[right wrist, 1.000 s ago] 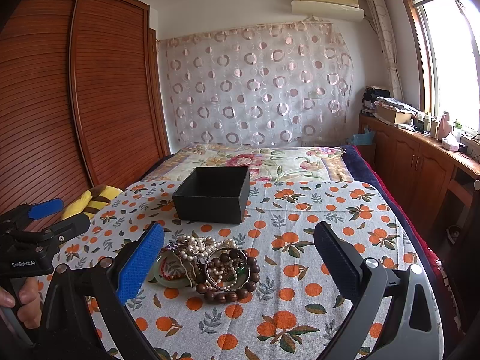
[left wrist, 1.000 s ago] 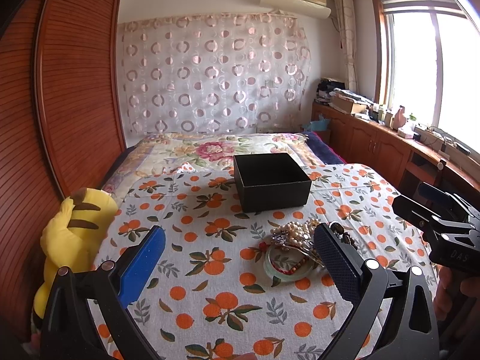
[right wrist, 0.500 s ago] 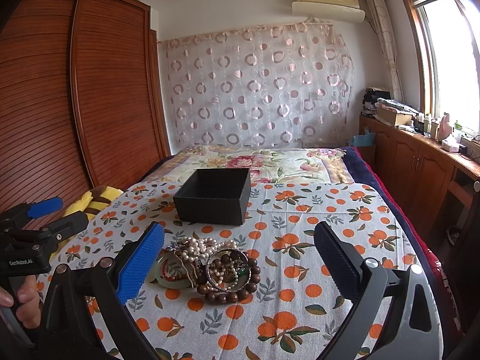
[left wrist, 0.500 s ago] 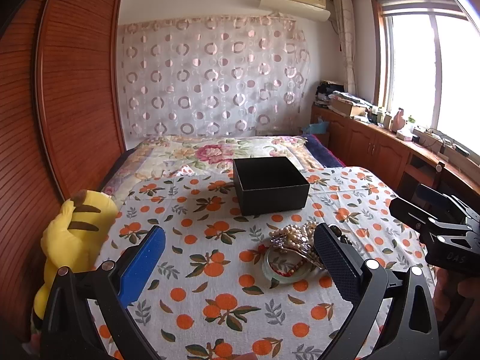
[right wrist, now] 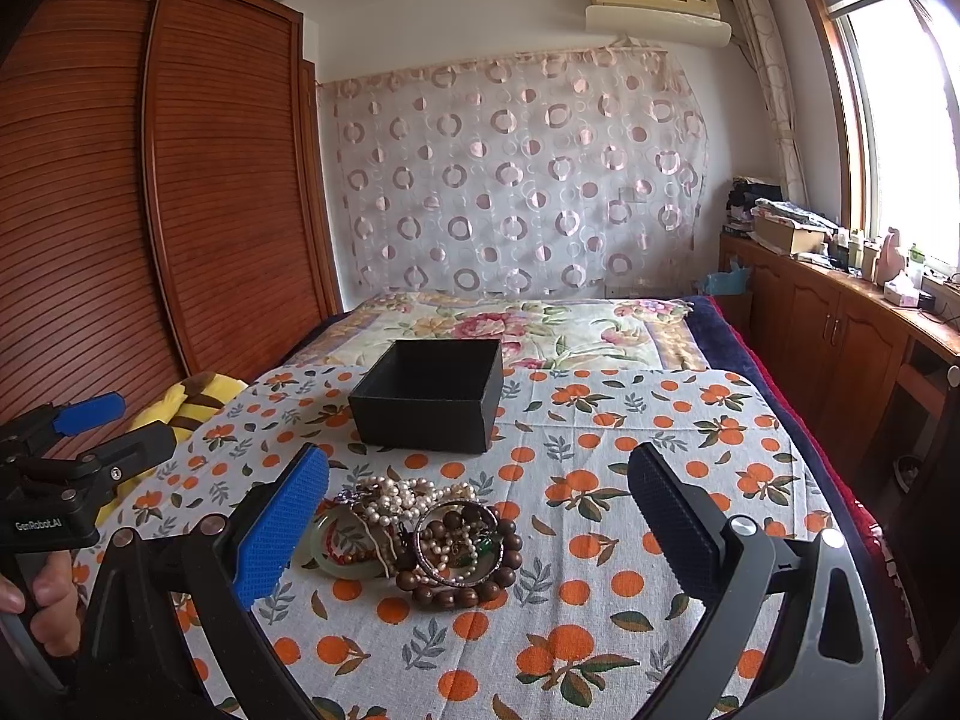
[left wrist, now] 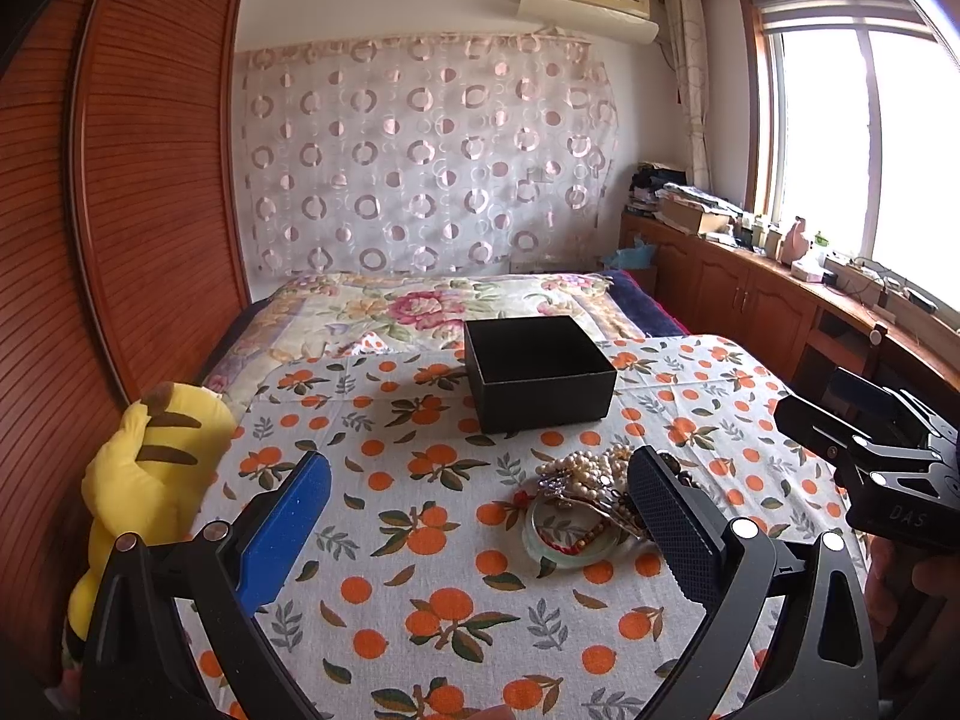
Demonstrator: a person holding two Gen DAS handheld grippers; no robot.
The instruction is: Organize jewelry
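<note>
A pile of jewelry (right wrist: pixel 414 528) lies on the orange-print cloth: a pearl strand, a green jade bangle (left wrist: pixel 561 546), a brown wooden bead bracelet (right wrist: pixel 462 588) and a metal bangle. The pile also shows in the left wrist view (left wrist: pixel 591 495), partly hidden by my right finger. An open, empty black box (left wrist: pixel 537 381) stands behind the pile; it also shows in the right wrist view (right wrist: pixel 429 396). My left gripper (left wrist: pixel 480 531) is open and empty, held above the cloth left of the pile. My right gripper (right wrist: pixel 480 519) is open and empty, above the pile's right side.
A yellow plush toy (left wrist: pixel 150 480) lies at the bed's left edge beside the wooden wardrobe (left wrist: pixel 120 210). A floral quilt (left wrist: pixel 432 306) covers the far bed. Wooden cabinets (right wrist: pixel 840 324) with clutter run under the window at right.
Both grippers have drawn back slightly; the jewelry pile and box sit a little farther away in both views. Nothing was taken hold of.
</note>
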